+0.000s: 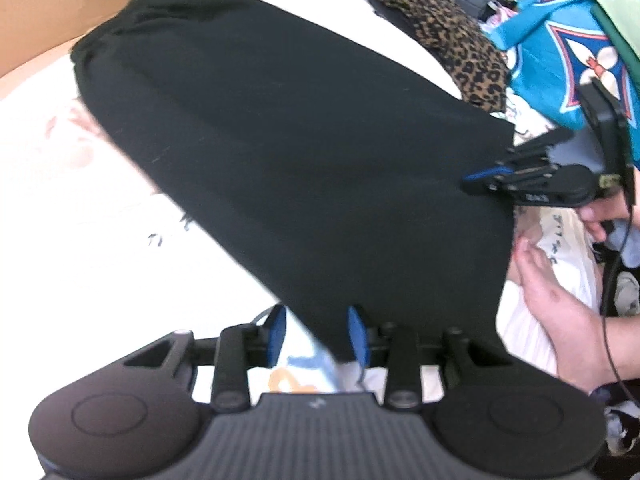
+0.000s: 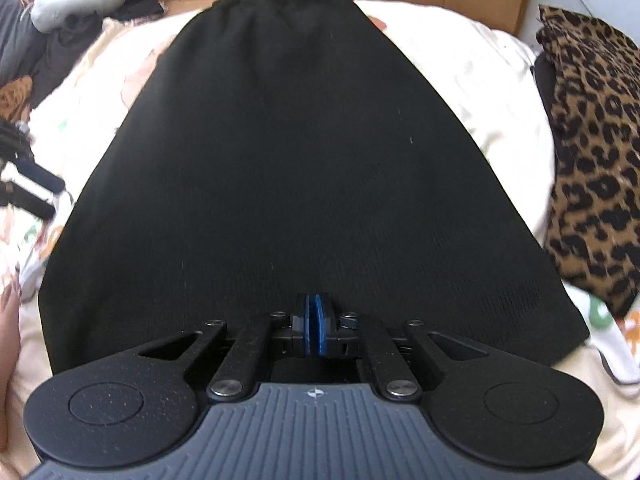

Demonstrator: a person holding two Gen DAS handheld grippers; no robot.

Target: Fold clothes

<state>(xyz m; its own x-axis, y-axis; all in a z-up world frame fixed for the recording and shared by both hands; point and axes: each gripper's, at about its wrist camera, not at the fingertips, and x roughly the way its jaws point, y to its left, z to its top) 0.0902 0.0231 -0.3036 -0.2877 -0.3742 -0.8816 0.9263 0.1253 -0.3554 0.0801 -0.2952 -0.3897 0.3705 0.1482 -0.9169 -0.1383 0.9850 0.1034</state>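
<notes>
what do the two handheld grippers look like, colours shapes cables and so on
Both are matte black with blue pads on the fingers. The right gripper and left gripper each have a ribbed grey body flanked by two round black discs, with slotted linkage bars and silver pivot screws. A thin black cable trails from the right one.

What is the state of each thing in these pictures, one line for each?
Black garment: spread flat on the bed, near edge lifted.
Right tool: shut on the garment's near edge.
Left tool: open, garment corner at one pad.
Leopard cloth: lying beside the garment, apart from it.
Bed sheet: under the garment.
</notes>
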